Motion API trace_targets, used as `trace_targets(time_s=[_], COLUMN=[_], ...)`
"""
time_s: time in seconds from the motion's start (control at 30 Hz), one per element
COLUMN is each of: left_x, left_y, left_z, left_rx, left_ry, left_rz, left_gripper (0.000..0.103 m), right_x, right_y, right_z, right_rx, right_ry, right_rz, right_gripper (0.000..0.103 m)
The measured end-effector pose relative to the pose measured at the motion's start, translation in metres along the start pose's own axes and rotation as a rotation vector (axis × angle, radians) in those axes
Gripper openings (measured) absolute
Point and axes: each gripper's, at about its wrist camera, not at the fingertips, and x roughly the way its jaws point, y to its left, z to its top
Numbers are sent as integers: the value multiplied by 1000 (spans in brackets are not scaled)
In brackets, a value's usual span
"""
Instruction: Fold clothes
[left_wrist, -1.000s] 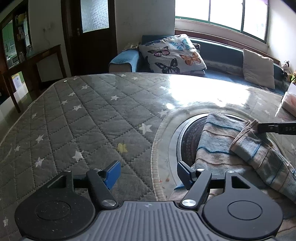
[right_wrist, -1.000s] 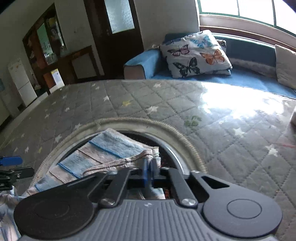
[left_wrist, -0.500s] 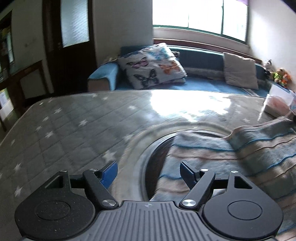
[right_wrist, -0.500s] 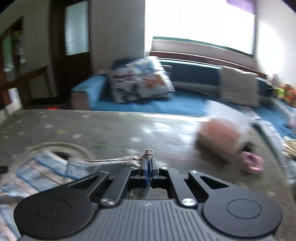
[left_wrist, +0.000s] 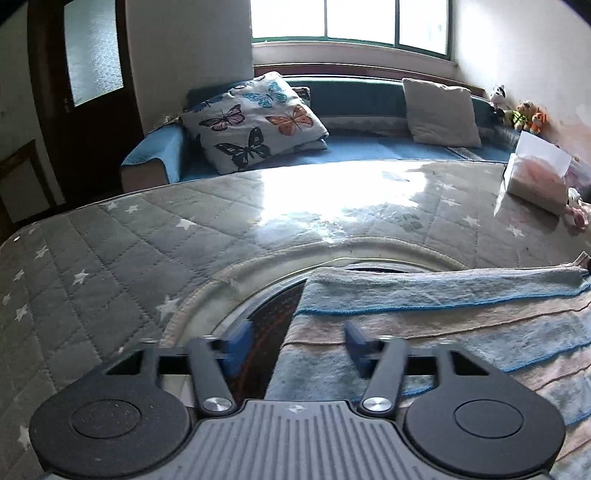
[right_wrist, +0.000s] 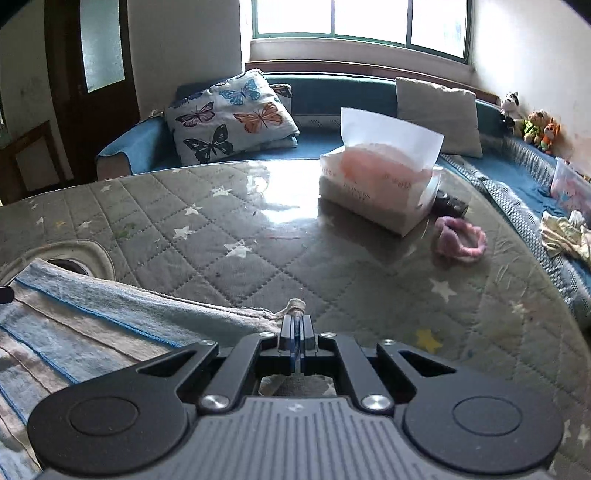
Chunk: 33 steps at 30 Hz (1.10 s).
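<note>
Left wrist view: the left gripper (left_wrist: 297, 345) has its 2 blue-tipped fingers spread apart, straddling the near left edge of a striped towel (left_wrist: 461, 325) that lies flat over the round opening (left_wrist: 266, 314) in the star-quilted table cover (left_wrist: 110, 266).

Right wrist view: the right gripper (right_wrist: 295, 328) is pressed together, pinching a corner of the striped towel (right_wrist: 92, 325). Beyond it on the cover (right_wrist: 258, 240) stand a tissue pack (right_wrist: 376, 192) and, just beside it, a pink scrunchie (right_wrist: 460, 240).
</note>
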Motion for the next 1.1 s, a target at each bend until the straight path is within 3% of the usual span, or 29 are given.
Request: trace_targets(time_s=[0.03, 0.1, 0.2, 0.4, 0.53, 0.7, 0.8, 0.9, 1.1], left_x=[2, 5, 6, -29, -49, -60, -67, -66, -42], left_y=[-1, -3, -8, -26, -51, -74, -75, -69, -54], left_z=[0, -1, -3, -9, -23, -40, -38, -30, -21], left_rx=[0, 2, 10, 35, 116, 214, 222, 212, 165], left_ry=[4, 5, -2, -70, -58, -10, -43, -73, -40], left_rz=[-2, -10, -16, -83, -182, -279, -274, -220, -147], left_gripper=[40, 18, 6, 4, 5, 14, 27, 43, 45], right_x=[1, 3, 4, 8, 10, 11, 11, 11, 11], right_y=[0, -2, -3, -4, -3, -2, -3, -3, -3], right_z=[-1, -3, -5, -10, -12, -13, -13, -13, -13], right_rx=[2, 6, 9, 20, 22, 26, 27, 26, 28], right_ry=[0, 2, 5, 14, 14, 10, 10, 10, 8], right_rz=[3, 9, 15, 24, 28, 29, 31, 32, 31], right_gripper=[2, 2, 3, 3, 4, 5, 6, 6, 6])
